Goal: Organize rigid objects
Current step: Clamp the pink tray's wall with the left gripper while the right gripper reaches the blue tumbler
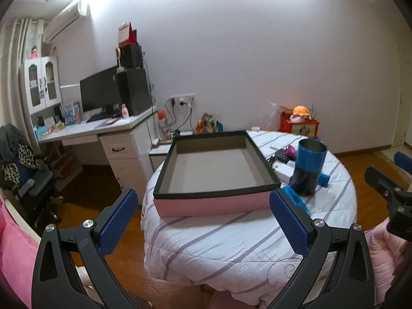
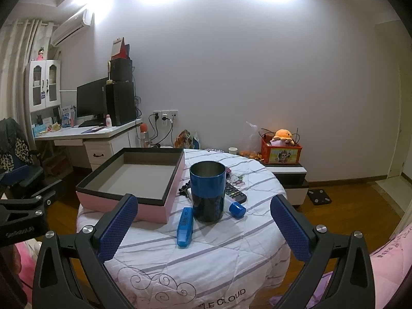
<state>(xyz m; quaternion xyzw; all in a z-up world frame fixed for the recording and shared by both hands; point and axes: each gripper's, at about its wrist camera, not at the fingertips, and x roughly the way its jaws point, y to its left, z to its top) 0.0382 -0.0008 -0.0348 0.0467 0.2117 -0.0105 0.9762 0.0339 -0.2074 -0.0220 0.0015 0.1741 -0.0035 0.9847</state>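
An empty pink box with a black rim (image 1: 213, 203) (image 2: 123, 206) lies on the round quilt-covered table (image 2: 206, 252). A tall blue-and-black metal cup (image 2: 207, 191) (image 1: 309, 170) stands upright right of the box. A flat blue case (image 2: 185, 226) (image 1: 296, 200) lies in front of the cup. A white tube with a blue cap (image 2: 237, 209) and a black remote (image 2: 235, 193) lie beside the cup. My left gripper (image 1: 203, 224) is open and empty, in front of the box. My right gripper (image 2: 203, 229) is open and empty, in front of the cup.
A desk with monitor and speakers (image 2: 103, 128) stands far left, with an office chair (image 1: 23, 170) near it. A low cabinet with a red toy box (image 2: 280, 153) stands behind the table. Pink bedding (image 2: 391, 257) lies at the right. Wood floor surrounds the table.
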